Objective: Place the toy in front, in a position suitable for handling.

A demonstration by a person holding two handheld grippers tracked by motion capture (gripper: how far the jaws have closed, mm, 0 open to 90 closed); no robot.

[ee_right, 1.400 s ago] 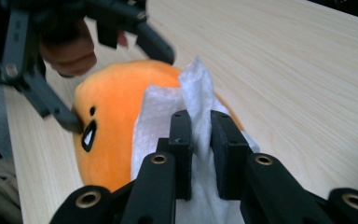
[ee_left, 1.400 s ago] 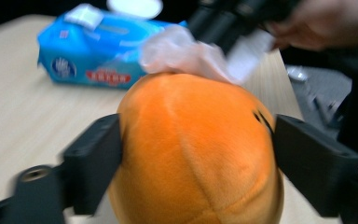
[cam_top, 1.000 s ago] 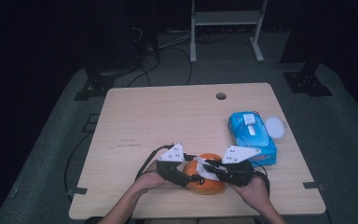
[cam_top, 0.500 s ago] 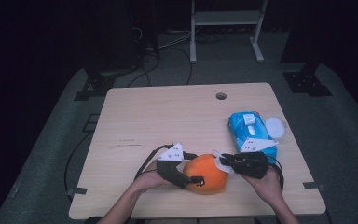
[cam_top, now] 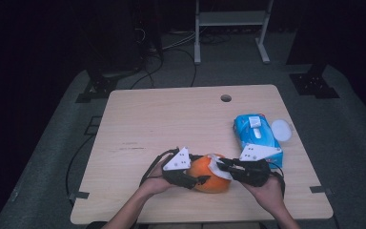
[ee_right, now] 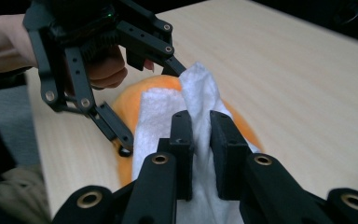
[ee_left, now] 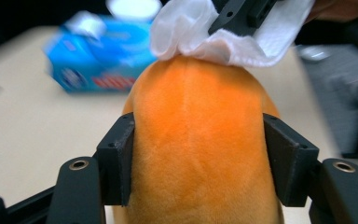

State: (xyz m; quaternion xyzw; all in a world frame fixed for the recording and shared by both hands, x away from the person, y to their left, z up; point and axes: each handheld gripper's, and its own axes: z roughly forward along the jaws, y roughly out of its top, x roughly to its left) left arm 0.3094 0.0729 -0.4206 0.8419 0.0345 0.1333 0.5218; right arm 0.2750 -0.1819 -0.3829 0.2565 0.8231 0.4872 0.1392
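While left gripper [ee_left: 198,154] fingers have just been closing, clamped on fuzzy round orange plush [ee_left: 200,140], right gripper [ee_right: 200,135] fingers pinch soft white wipe [ee_right: 198,93] atop it.

Orange plush [cam_top: 209,176], white wipe [cam_top: 218,167], two grippers

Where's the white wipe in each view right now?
High view: the wipe lies on top of the orange ball, bottom centre, just left of the right gripper.
Left gripper view: top centre, draped over the ball's far end.
Right gripper view: centre, pinched between that gripper's jaws.
Shared landmark: the orange ball, in all three; the blue pack shows in the high and left gripper views.
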